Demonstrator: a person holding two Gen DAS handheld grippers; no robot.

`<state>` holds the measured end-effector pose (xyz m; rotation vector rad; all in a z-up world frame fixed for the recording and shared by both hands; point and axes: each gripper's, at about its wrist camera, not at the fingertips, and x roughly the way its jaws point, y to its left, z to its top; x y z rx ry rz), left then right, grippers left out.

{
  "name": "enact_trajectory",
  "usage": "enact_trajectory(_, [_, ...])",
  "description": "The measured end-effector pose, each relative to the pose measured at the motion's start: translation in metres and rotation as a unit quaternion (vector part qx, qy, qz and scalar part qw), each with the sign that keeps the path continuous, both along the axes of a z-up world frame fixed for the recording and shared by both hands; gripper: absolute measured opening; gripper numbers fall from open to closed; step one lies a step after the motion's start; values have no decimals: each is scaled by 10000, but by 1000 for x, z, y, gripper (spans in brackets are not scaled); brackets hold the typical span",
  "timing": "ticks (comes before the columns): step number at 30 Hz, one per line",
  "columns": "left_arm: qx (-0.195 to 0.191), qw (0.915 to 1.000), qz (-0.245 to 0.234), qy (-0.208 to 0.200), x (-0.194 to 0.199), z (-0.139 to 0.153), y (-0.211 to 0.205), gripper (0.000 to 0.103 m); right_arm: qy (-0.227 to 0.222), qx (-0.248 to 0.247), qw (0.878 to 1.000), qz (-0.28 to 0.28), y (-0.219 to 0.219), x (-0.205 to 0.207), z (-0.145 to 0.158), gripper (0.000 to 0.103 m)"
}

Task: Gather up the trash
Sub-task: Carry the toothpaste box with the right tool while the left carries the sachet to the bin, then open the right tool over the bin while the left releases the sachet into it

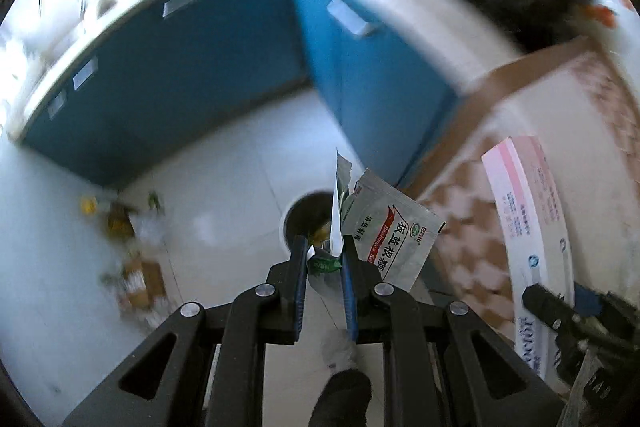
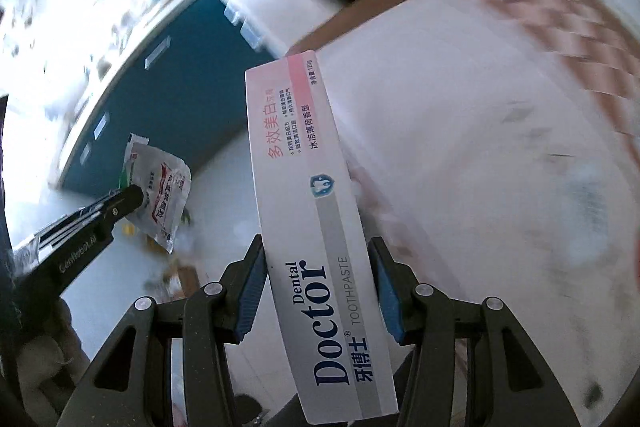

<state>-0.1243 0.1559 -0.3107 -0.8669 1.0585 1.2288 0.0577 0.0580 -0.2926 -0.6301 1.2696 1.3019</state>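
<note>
Left wrist: left gripper [image 1: 324,251] angled steeply down, clamps sachets [image 1: 394,239] | right gripper [image 2: 318,267] likewise, grips toothpaste box [image 2: 308,211]

The toothpaste box [image 2: 316,227] is smooth printed cardboard with a slight sheen, and the sachets [image 1: 390,231] are thin, crinkled foil-like film that looks silvery and glossy. Both the left gripper [image 1: 324,259] and the right gripper [image 2: 318,291] are matt black plastic with bright metal rivets and ribbed blue rubbery pads [image 2: 250,291]. The floor [image 1: 224,179] is pale, smooth tile with a dull shine, and the blue cabinets [image 1: 192,67] look smooth and matt.
</note>
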Motion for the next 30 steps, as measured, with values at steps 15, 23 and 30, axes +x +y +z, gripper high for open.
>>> enact_trajectory(15, [-1768, 9807, 565, -618, -87, -308, 103, 22, -56, -1501, 9865, 654, 132, -116, -333, 52])
enact_trajectory(23, [-1632, 9814, 876, -507, -110, -328, 104, 95, 35, -1883, 9799, 659, 175, -119, -423, 81])
enact_trajectory(30, [-1146, 9893, 907, 3, -122, -280, 74, 96, -453, -1653, 9832, 626, 176, -119, -389, 103])
